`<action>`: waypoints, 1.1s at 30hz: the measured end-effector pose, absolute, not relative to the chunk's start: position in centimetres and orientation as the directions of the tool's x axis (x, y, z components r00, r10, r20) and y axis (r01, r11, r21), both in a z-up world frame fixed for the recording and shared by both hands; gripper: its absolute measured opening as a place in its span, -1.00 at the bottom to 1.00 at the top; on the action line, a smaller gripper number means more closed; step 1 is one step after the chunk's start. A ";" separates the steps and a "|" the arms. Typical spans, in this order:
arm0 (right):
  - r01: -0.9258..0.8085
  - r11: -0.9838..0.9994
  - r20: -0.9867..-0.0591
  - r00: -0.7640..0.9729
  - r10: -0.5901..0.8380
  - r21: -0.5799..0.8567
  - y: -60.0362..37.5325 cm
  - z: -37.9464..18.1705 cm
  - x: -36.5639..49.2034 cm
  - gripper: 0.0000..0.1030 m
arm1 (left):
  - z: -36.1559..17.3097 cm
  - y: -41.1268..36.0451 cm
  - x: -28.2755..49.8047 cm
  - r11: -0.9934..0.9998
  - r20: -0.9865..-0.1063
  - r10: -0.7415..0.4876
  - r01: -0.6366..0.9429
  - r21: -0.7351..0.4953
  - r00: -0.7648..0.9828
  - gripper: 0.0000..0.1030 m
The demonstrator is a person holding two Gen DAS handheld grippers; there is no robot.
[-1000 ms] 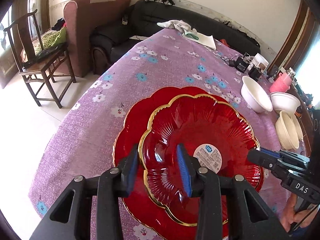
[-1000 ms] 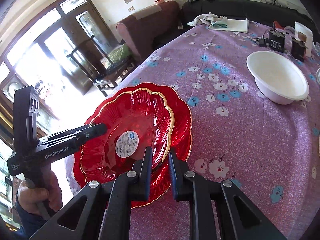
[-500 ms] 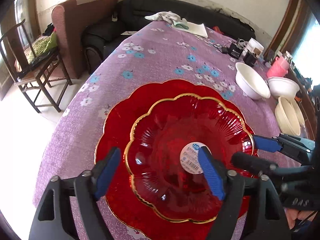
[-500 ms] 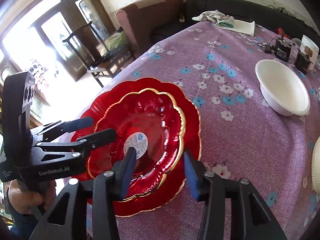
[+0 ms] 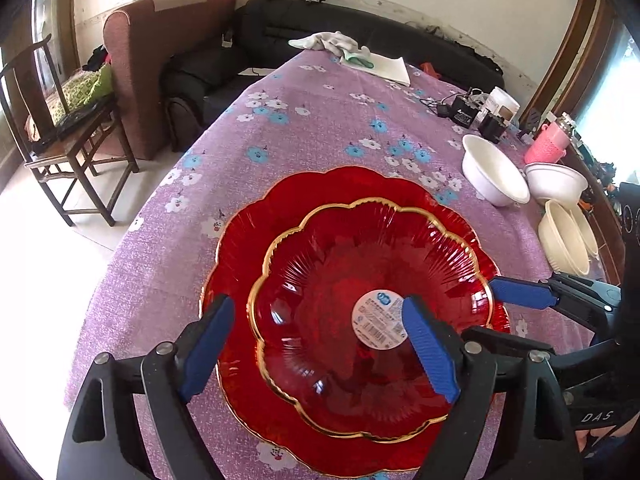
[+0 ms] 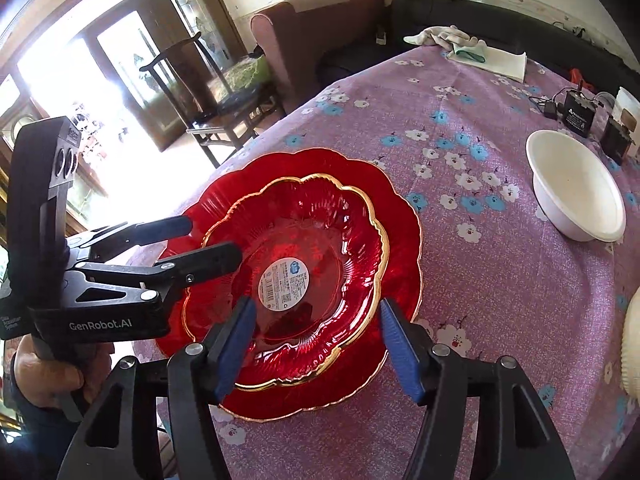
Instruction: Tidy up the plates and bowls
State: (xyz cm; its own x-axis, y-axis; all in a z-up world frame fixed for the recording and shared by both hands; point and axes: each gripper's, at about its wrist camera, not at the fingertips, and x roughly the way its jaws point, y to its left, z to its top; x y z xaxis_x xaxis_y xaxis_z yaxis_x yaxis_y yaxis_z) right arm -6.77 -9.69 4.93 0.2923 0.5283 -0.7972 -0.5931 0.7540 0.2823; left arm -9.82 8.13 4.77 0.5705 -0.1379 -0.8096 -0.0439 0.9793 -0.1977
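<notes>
- Left gripper, bottom centre of left wrist view: jaws opening, spread across the near rim of the small red plate; pads off the glass, nothing pinched. Looks like a release after setting it down.
- Right gripper, bottom centre of right wrist view: jaws opening too, straddling the plate's near rim without touching it.
- Small red plate sits nested in the large red plate, roughly centred, sticker up; stacking by size saves space.
- Stack rests on the purple tablecloth, near its edge at lower centre.
- White bowl, right of frame, well apart, likely next to sort.
- Cream bowls already nested at right edge.
</notes>
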 end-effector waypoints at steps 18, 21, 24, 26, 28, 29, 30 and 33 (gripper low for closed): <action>-0.414 0.814 -0.671 0.469 0.574 0.407 -20.7 8.3 -4.1 0.32 | 6.8 4.6 -9.8 0.982 -0.785 -0.166 0.023 -0.190 0.597 0.65; -0.345 0.838 -0.660 0.517 0.545 0.422 -23.8 8.0 -3.1 0.32 | 7.1 3.1 -9.4 0.981 -0.786 -0.179 0.048 -0.188 0.592 0.65; -0.285 0.858 -0.653 0.558 0.511 0.428 -26.3 7.6 -2.2 0.32 | 7.3 0.9 -8.6 0.980 -0.791 -0.196 0.085 -0.181 0.579 0.65; -0.244 0.871 -0.652 0.584 0.483 0.427 -27.7 7.3 -1.6 0.32 | 7.5 -0.5 -8.2 0.978 -0.792 -0.206 0.107 -0.177 0.575 0.65; -0.217 0.877 -0.648 0.603 0.466 0.428 -28.7 6.9 -1.1 0.32 | 7.7 -2.3 -7.6 0.974 -0.790 -0.225 0.136 -0.179 0.571 0.65; -0.204 0.882 -0.648 0.612 0.453 0.425 -29.2 6.7 -0.9 0.32 | 7.7 -3.1 -7.3 0.972 -0.788 -0.235 0.148 -0.183 0.569 0.65; -0.190 0.887 -0.650 0.619 0.441 0.421 -29.6 6.4 -0.7 0.32 | 7.7 -4.1 -6.9 0.969 -0.787 -0.248 0.162 -0.189 0.565 0.65; -0.159 0.878 -0.650 0.616 0.446 0.451 -30.7 5.9 -0.2 0.32 | 7.1 -7.1 -5.6 0.958 -0.785 -0.285 0.201 -0.206 0.550 0.65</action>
